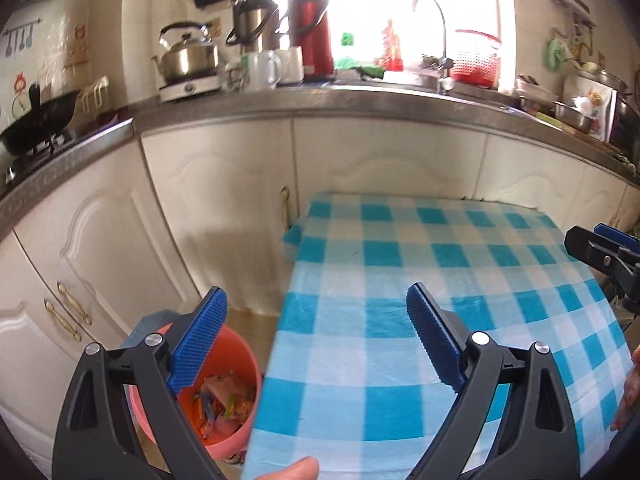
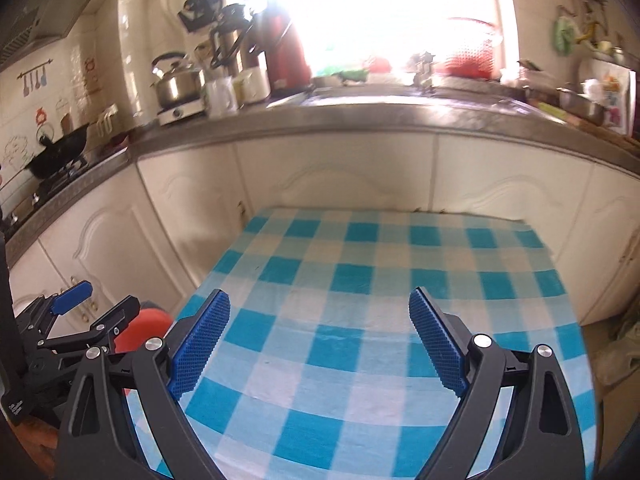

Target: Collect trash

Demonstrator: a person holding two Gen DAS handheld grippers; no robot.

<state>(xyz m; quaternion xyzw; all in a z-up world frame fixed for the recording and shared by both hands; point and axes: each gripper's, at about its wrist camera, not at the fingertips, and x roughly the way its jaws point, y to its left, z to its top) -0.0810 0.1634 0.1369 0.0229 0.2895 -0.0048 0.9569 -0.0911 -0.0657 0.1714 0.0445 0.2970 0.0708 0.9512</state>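
Meanwhile left gripper [image 1: 316, 316] and right gripper [image 2: 320, 316] hung wide open, empty, above checked tablecloth [image 1: 400, 264]; trash-filled orange bin [image 1: 240, 360] stood beside table's left edge.

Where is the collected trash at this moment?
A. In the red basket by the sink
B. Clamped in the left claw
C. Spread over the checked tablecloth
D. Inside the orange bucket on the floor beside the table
D: the left wrist view shows crumpled wrappers lying inside the orange bucket on the floor beside the table, while the checked tablecloth shows only bare cloth.
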